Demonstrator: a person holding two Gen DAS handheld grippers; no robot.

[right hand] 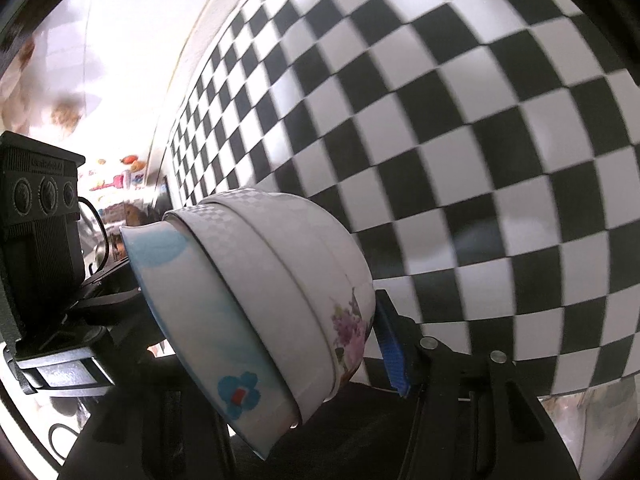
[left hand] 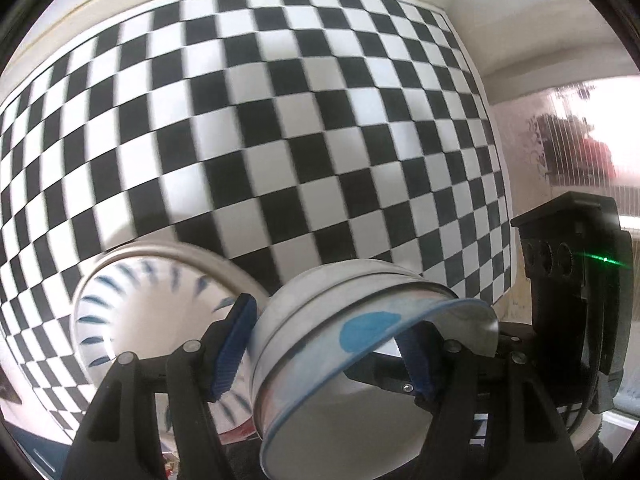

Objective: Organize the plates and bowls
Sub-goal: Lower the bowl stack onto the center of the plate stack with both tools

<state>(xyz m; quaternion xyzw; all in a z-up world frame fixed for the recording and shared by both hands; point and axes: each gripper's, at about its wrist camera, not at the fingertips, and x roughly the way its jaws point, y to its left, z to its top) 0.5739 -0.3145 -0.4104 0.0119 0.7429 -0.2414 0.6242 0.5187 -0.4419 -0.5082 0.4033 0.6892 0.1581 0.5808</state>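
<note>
Bowls (left hand: 320, 344), nested in a tilted stack, are sitting between both grippers: the left gripper (left hand: 324, 344) is pinching them, the right gripper (right hand: 280, 344) is closing around them, above a checkered cloth (left hand: 280, 120); a blue-streaked bowl (left hand: 132, 304) is lying left

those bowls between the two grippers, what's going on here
A person holds a gripper in each hand, and both are on one nested stack of bowls above a checkered tablecloth. The left gripper has its blue pads across the stack. The right gripper has the stack between its jaws, which are closing. A blue-streaked bowl sits on the cloth to the left.
</note>
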